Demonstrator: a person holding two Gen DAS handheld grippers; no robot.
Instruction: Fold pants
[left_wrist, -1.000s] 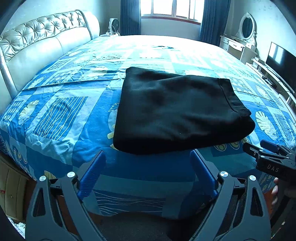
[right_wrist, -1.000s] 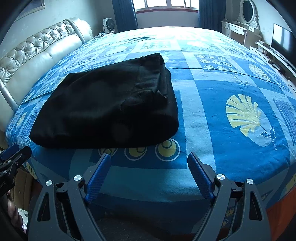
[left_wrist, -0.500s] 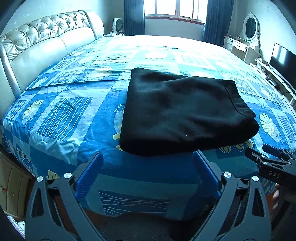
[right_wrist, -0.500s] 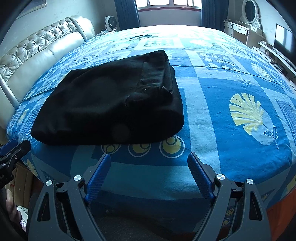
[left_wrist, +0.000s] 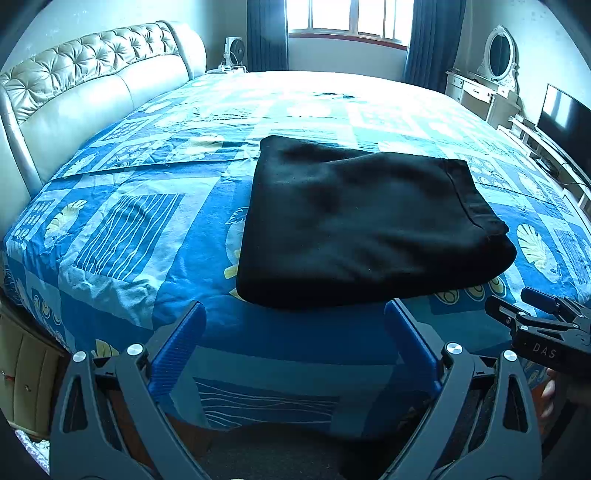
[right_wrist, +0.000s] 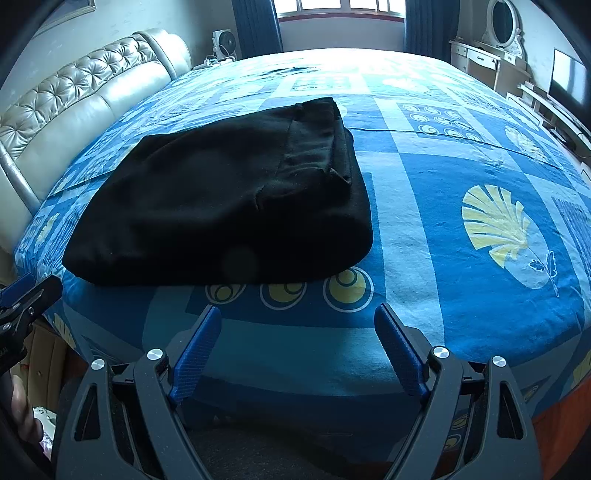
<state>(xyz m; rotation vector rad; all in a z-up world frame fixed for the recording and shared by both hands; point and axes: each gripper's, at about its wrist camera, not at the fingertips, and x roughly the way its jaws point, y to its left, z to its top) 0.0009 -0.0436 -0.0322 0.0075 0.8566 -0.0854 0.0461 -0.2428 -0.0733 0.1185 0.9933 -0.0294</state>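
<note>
Pants (left_wrist: 362, 225) folded, layers indistinct | right tongs (left_wrist: 517, 314) cut off

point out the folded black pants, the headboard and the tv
folded black pants (left_wrist: 362, 225): left wrist view, middle of the top layer
headboard (left_wrist: 88, 85): left wrist view, tufted upper padding
tv (left_wrist: 565, 114): left wrist view, dark screen

pants (left_wrist: 365, 225): folded on the bed (left_wrist: 147, 229), near its front edge
my claws: left claw (left_wrist: 293, 332) and right claw (right_wrist: 297, 334) before that edge, clear of the pants
headboard (left_wrist: 88, 96): left
</note>
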